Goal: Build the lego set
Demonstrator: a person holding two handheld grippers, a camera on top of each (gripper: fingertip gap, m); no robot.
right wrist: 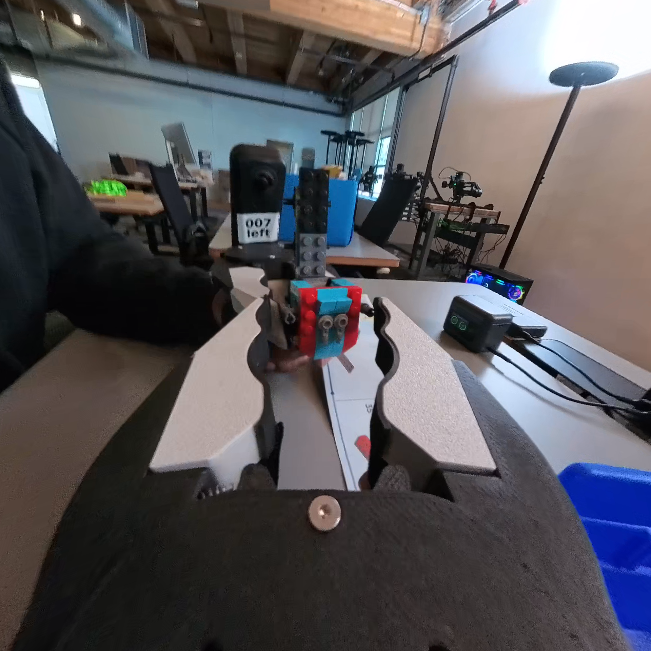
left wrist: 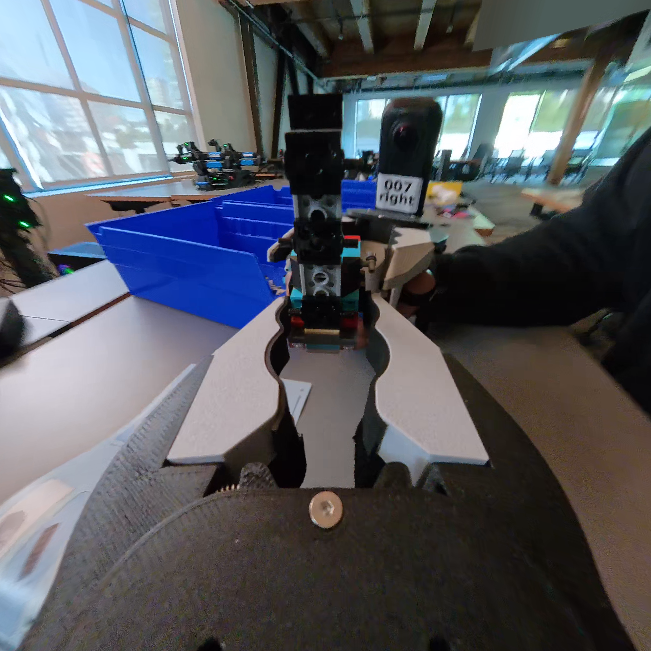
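Note:
The lego model is a red and teal block [right wrist: 329,322] with two small grey pieces on its face and a tall black and grey studded column [right wrist: 311,225] rising from it. In the left wrist view its column [left wrist: 317,218] stands upright and its base sits between my left gripper's tips. My left gripper [left wrist: 327,317] is shut on that base. My right gripper [right wrist: 320,308] faces it from the other side, its jaws around the red and teal block with a small gap at the right finger [right wrist: 382,317]. Both hold above the table.
Blue bins [left wrist: 183,260] stand left of the model, and another blue bin [right wrist: 613,535] is at the lower right. An instruction sheet [right wrist: 352,405] lies on the table under the grippers. A dark charger [right wrist: 475,322] with cables lies to the right. A person's black sleeve [left wrist: 528,274] reaches in.

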